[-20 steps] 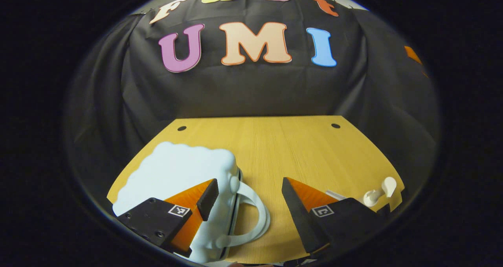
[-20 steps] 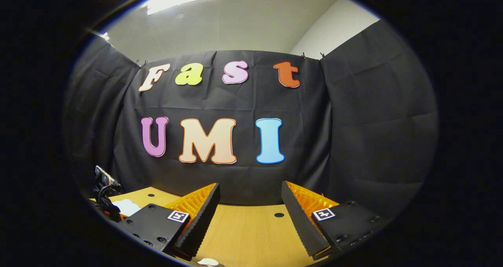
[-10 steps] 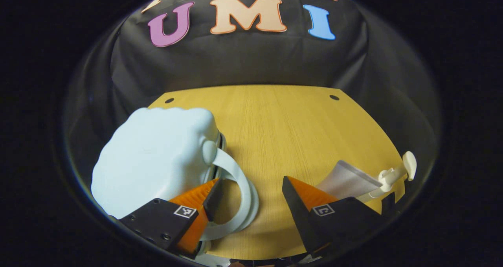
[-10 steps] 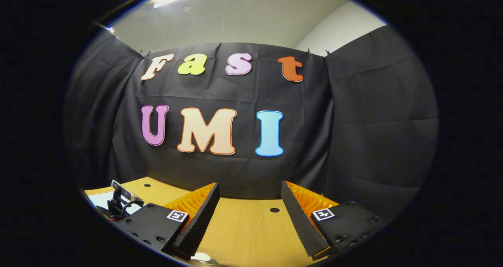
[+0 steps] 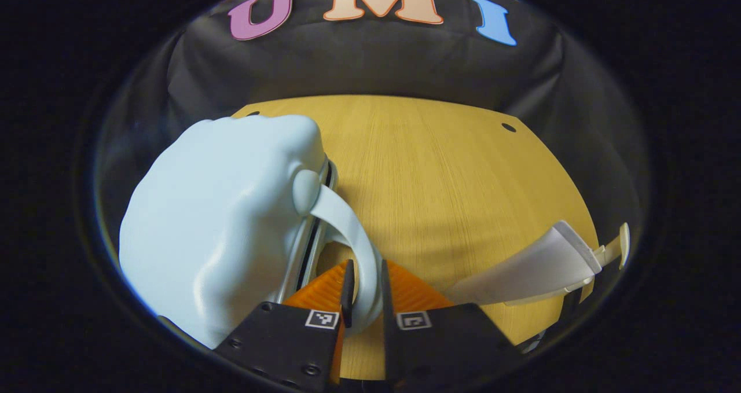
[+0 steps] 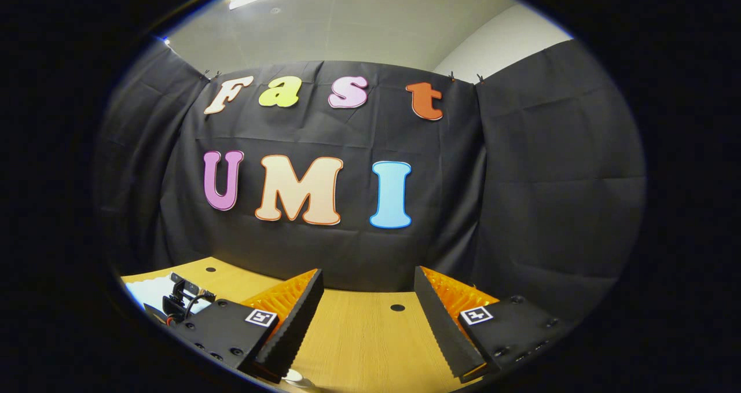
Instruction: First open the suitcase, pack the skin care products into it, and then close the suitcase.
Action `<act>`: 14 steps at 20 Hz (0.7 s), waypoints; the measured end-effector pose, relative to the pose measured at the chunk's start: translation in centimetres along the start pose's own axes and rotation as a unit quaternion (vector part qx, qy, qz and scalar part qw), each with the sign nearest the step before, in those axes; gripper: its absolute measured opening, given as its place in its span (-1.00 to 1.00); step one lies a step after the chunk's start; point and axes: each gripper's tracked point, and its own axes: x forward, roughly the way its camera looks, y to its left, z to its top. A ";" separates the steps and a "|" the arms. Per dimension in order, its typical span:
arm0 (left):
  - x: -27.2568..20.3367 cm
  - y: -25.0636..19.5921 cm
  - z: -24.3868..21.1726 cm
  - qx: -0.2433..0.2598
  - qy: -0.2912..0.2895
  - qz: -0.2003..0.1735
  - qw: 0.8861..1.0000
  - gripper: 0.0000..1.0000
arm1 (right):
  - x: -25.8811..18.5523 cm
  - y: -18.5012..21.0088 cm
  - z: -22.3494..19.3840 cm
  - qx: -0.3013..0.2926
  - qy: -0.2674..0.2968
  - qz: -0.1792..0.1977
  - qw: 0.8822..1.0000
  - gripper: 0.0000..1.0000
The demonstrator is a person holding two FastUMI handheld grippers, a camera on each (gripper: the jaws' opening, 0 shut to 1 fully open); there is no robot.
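**Two fingers pinch the suitcase handle**

Two fingers of the left gripper (image 5: 365, 292) are squeezed tight on the handle (image 5: 350, 231) of the pale blue suitcase (image 5: 223, 219). The handle is a curved loop, and it runs right between the fingers, with one finger pressing on each side. The suitcase lies on the wooden table (image 5: 440, 167), on the left side of the left gripper view. It has a bumpy, puffy shell, and a dark seam (image 5: 315, 225) runs along its edge next to the handle. It looks closed.

A white skin care tube (image 5: 529, 268) lies on the table on the right of the same view, well apart from the suitcase. Just past its wide end is a small white pump top (image 5: 616, 248), close to the table's edge.

The right gripper (image 6: 367, 318) is held up above the table, and its fingers are spread wide with nothing between them. In the right gripper view, far to the left, a bit of the pale suitcase (image 6: 147, 292) can be seen, with the other gripper (image 6: 185, 297) in front of it.
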 end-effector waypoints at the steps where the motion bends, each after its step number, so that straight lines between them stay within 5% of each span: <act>1: -0.2 -0.2 0.4 0.001 0.001 -0.007 1.000 -0.69 | -0.1 0.0 -0.2 0.003 0.000 0.001 1.000 0.97; 6: -1.9 -0.5 3.3 0.057 -0.029 0.004 0.998 -0.87 | -0.3 0.6 -0.5 0.019 0.001 0.008 1.000 0.97; 9: -3.4 -0.7 4.4 0.025 -0.027 -0.017 0.999 -0.93 | -0.3 1.0 -0.4 0.024 -0.003 0.014 1.000 0.97; 14: -7.0 0.5 8.6 0.043 -0.056 -0.017 0.997 -0.96 | 0.1 2.0 -0.4 0.037 -0.007 0.022 0.999 0.97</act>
